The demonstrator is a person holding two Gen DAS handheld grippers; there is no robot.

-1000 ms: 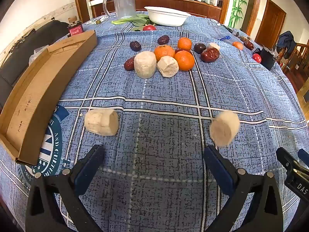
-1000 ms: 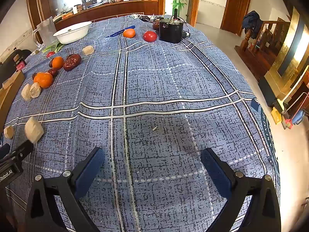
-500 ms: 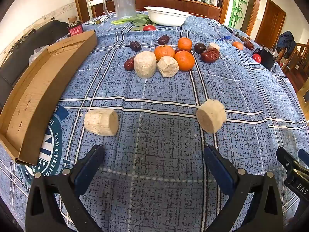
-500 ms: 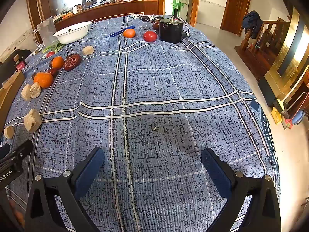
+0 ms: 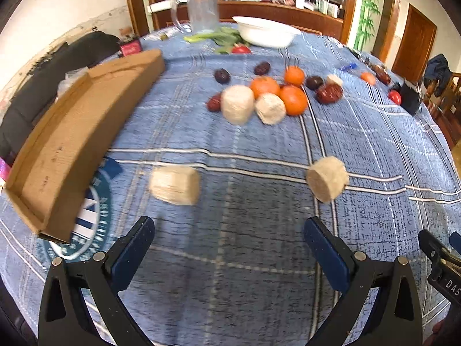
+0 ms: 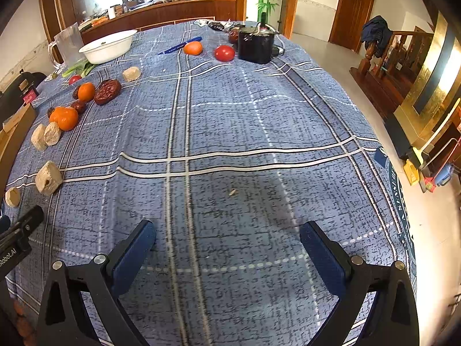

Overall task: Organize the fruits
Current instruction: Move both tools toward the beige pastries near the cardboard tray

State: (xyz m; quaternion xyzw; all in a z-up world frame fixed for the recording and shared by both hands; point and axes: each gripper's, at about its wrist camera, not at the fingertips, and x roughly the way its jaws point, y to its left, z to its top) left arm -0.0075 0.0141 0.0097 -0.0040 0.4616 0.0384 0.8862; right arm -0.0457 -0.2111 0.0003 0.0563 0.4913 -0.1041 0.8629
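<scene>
Two pale round chunks lie on the blue plaid cloth close ahead of my left gripper (image 5: 229,243): one chunk (image 5: 175,185) to the left, another (image 5: 327,178) to the right. Farther back sits a cluster of oranges (image 5: 293,99), two more pale chunks (image 5: 238,103) and dark red dates (image 5: 329,93). An empty cardboard tray (image 5: 72,144) lies at the left. My left gripper is open and holds nothing. My right gripper (image 6: 227,243) is open over bare cloth; the fruit cluster (image 6: 64,118) is far to its left.
A white bowl (image 5: 266,31), a clear jug (image 5: 201,10) and greens stand at the back. A black pot (image 6: 255,44), a tomato (image 6: 224,53), an orange (image 6: 192,48) and a blue pen (image 6: 180,45) sit far ahead of the right gripper. The table edge drops off at right.
The right-hand pale chunk rolled away from the left gripper and came to rest on the cloth. The left wrist view has shifted left, with blur. The right gripper has not moved.
</scene>
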